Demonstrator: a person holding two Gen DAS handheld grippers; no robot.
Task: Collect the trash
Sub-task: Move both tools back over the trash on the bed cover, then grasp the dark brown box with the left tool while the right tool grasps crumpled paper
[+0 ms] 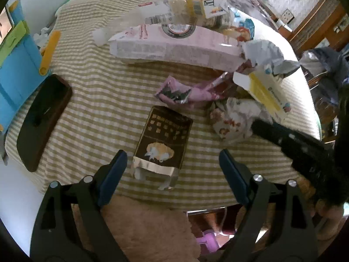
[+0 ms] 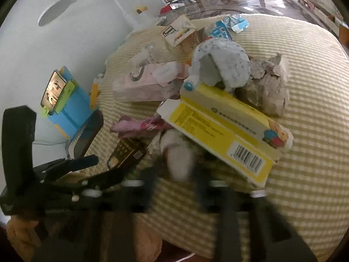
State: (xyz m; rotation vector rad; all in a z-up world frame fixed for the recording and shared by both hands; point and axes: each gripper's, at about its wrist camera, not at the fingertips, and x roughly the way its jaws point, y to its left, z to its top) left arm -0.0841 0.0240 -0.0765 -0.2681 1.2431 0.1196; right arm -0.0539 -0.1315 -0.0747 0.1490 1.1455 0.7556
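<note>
A heap of trash lies on a round table with a yellow-striped cloth (image 1: 98,100). A dark brown snack packet (image 1: 163,139) with a torn foil end lies flat just ahead of my left gripper (image 1: 172,155), whose blue pads stand wide apart on either side of it without touching. My right gripper (image 2: 175,172) is blurred; its fingers close around a crumpled white flowered wrapper (image 2: 178,152) beside the yellow box. In the left wrist view the right gripper (image 1: 259,128) reaches that wrapper (image 1: 231,120) from the right.
A pink box (image 1: 174,45), a yellow-and-white carton (image 2: 218,126), a pink wrapper (image 1: 185,89) and crumpled grey paper (image 2: 222,65) pile up behind. A dark phone (image 1: 43,120) and a blue stand (image 1: 15,72) sit at the left. The table's near edge is below my grippers.
</note>
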